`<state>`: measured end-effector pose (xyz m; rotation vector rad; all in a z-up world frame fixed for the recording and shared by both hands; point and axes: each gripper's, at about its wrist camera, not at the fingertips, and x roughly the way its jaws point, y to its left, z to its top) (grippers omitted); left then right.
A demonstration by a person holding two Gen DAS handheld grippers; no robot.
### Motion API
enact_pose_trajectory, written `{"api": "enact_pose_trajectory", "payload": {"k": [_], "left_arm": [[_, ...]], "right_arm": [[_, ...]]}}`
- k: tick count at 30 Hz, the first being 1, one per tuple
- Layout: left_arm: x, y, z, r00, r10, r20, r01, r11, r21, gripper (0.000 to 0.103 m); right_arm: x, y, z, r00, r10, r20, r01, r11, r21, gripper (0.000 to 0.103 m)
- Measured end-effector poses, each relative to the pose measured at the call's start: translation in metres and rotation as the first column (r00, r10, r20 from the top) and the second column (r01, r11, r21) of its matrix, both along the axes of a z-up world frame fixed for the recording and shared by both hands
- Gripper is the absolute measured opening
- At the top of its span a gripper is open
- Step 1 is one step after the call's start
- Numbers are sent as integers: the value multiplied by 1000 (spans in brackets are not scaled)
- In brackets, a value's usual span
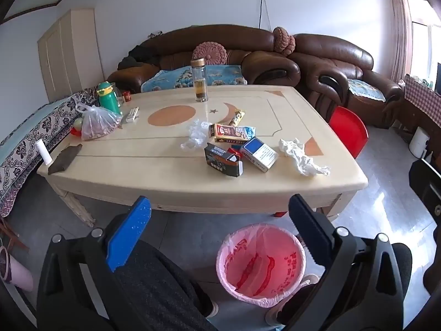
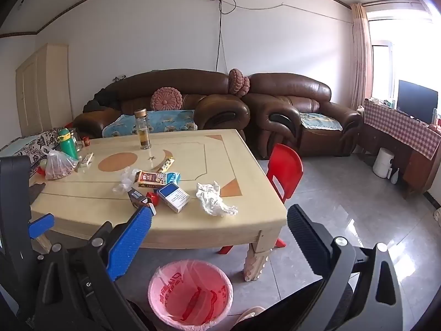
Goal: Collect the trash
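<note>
On the cream table [image 1: 137, 162] [image 2: 91, 201] lies trash: a crumpled white tissue [image 1: 300, 157] [image 2: 215, 200], a blue-and-white cigarette box [image 1: 259, 153] [image 2: 174, 195], a black open box [image 1: 222, 158] [image 2: 137, 196], a brown printed box [image 1: 231, 133] [image 2: 154, 179], crumpled clear plastic [image 1: 195, 135] [image 2: 124, 183] and a yellow wrapper [image 1: 237, 117] [image 2: 167, 165]. A bin with a pink liner [image 1: 261, 262] [image 2: 190, 293] stands on the floor before the table. My left gripper [image 1: 219, 207] and right gripper [image 2: 219, 215] both hang open and empty, short of the table's near edge.
A glass bottle [image 1: 199, 81] [image 2: 142, 129], green flask [image 1: 109, 96], bag of food [image 1: 97, 124], remote [image 1: 132, 114] and white roll [image 1: 44, 151] also sit on the table. A red chair [image 1: 348, 131] [image 2: 284, 169] stands at its right. Brown sofas [image 1: 220, 52] line the wall.
</note>
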<state>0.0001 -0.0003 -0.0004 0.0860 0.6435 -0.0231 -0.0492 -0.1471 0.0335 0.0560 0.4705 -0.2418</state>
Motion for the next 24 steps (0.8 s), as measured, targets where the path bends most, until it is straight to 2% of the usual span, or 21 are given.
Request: {"api": "enact_pose_trajectory", "payload": {"k": [3, 4, 6, 11, 24], "left_arm": [[-2, -1, 0, 1000, 6, -8, -6, 1000, 2, 98], [-3, -11, -2, 1000, -2, -21, 2, 1000, 24, 98], [3, 11, -2, 999, -5, -49, 2, 998, -58, 98], [4, 6, 0, 999, 2, -49, -3, 1000, -22, 98], [4, 7, 2, 999, 7, -40, -8, 1000, -15, 98]], "right_arm": [[1, 1, -1, 1000, 1, -3, -1, 1000, -1, 97], [2, 0, -1, 1000, 2, -3, -2, 1000, 5, 97], [3, 0, -2, 1000, 2, -6, -2, 1000, 9, 97], [4, 0, -2, 1000, 4, -12, -4, 1000, 10, 97], [2, 4, -8, 1000, 7, -16, -7, 1000, 15, 97]]}}
